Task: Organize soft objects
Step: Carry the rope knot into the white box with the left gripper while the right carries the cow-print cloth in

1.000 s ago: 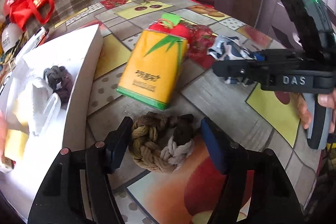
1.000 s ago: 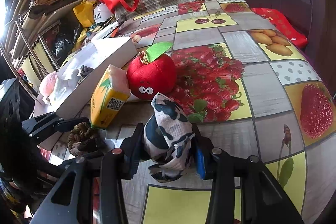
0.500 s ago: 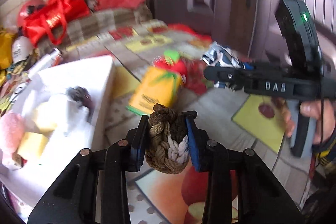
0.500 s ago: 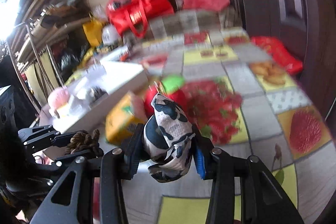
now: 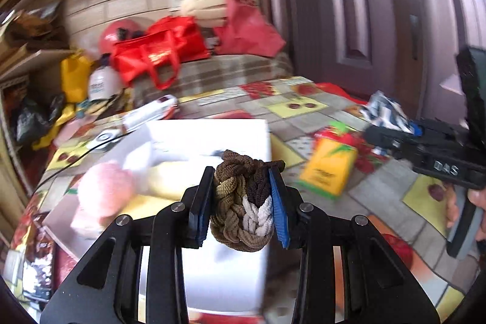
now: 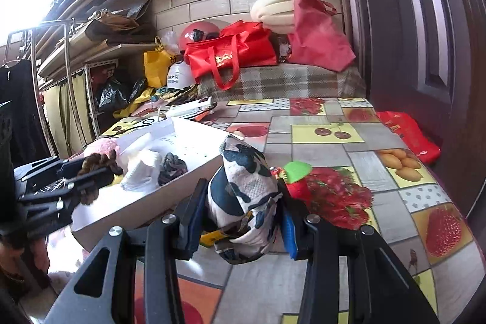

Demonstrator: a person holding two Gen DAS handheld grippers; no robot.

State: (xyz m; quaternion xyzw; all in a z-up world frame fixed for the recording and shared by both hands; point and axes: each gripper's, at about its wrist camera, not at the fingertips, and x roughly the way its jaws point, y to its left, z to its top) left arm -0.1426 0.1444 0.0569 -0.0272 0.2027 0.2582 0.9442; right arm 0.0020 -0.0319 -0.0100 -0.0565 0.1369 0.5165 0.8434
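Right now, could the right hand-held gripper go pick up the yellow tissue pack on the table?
Probably not: the right hand-held gripper is shut on the cow-print cloth, so its jaws are full. The yellow tissue pack lies uncovered on the table.

braided knot (image 5: 241,205): brown, olive, white | cloth bundle (image 6: 243,196): white, black cow-patches | box (image 6: 194,141): white
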